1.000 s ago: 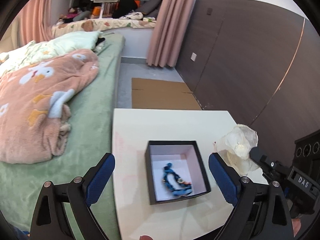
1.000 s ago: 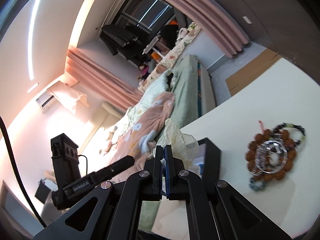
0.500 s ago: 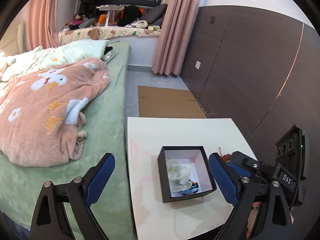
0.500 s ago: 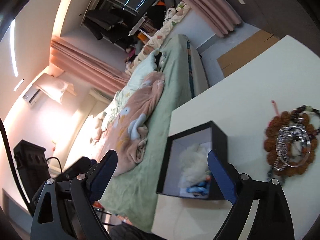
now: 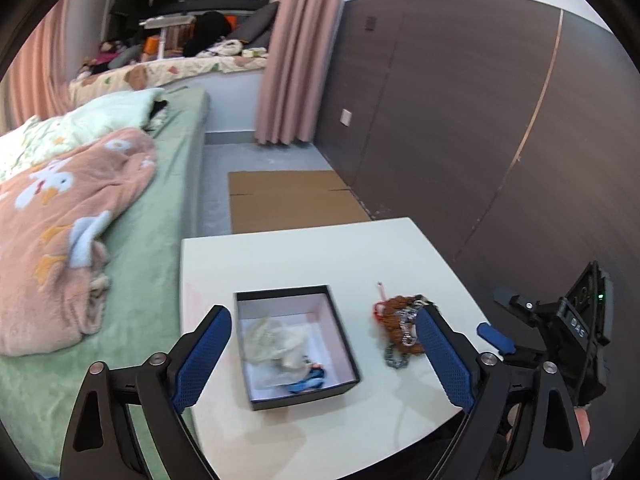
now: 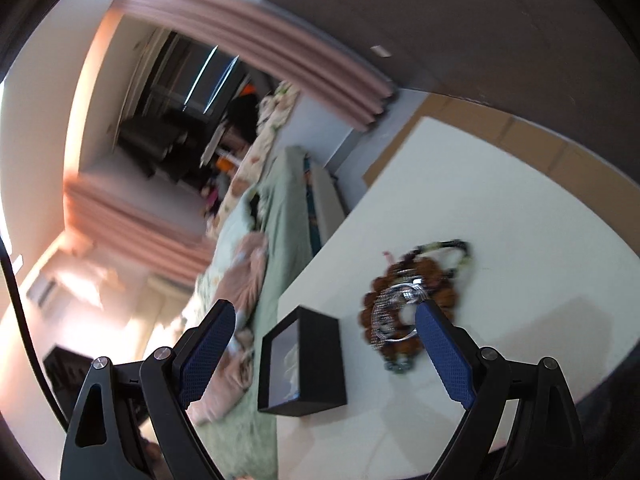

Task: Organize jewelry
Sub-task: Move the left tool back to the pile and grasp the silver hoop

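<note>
The desk (image 5: 304,256) carries a black box (image 5: 294,346) with a pale pouch (image 5: 276,344) and blue piece (image 5: 306,382) already inside. Beside it, apart, lies the pile (image 6: 404,308) of bracelets. Left tongs (image 5: 320,354) and right tongs (image 6: 324,354) both gape, empty. Judged step: fetching the next piece; the right should descend onto the pile.

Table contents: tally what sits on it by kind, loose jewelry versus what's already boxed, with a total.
Black box: 1
Pieces inside it: 2, a whitish pouch and a blue bracelet
Loose pieces in the pile: at least 4, brown bead bracelet, silver bangle, dark bead strand, grey chain
Total: 7, pile overlap uncertain
</note>
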The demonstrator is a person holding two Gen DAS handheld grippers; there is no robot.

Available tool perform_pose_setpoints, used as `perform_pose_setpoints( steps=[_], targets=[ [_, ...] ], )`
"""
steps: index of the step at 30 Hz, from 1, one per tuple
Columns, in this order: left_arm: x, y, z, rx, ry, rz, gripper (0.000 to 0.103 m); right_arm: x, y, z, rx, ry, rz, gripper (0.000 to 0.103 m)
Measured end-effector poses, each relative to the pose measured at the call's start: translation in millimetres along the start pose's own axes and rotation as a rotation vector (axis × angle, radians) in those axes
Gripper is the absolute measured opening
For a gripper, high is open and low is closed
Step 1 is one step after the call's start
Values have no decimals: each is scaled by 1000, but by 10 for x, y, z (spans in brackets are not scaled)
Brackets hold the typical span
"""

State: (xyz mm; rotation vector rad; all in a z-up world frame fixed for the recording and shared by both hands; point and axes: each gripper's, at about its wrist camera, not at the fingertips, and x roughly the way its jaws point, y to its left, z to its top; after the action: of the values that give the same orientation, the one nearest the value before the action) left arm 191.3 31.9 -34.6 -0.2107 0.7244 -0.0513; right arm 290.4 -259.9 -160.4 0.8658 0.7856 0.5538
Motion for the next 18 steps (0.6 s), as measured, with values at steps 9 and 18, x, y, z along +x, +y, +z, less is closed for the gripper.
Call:
perform_pose_setpoints(
  steps=[9,18],
  targets=[
    [282,-381,-42,73,57,-54,83,-98,-183,78,42,-14,-8,92],
    [694,-782,-181,168,140,-96,77,-145,-333,188,68,-14,-16,92]
  ],
)
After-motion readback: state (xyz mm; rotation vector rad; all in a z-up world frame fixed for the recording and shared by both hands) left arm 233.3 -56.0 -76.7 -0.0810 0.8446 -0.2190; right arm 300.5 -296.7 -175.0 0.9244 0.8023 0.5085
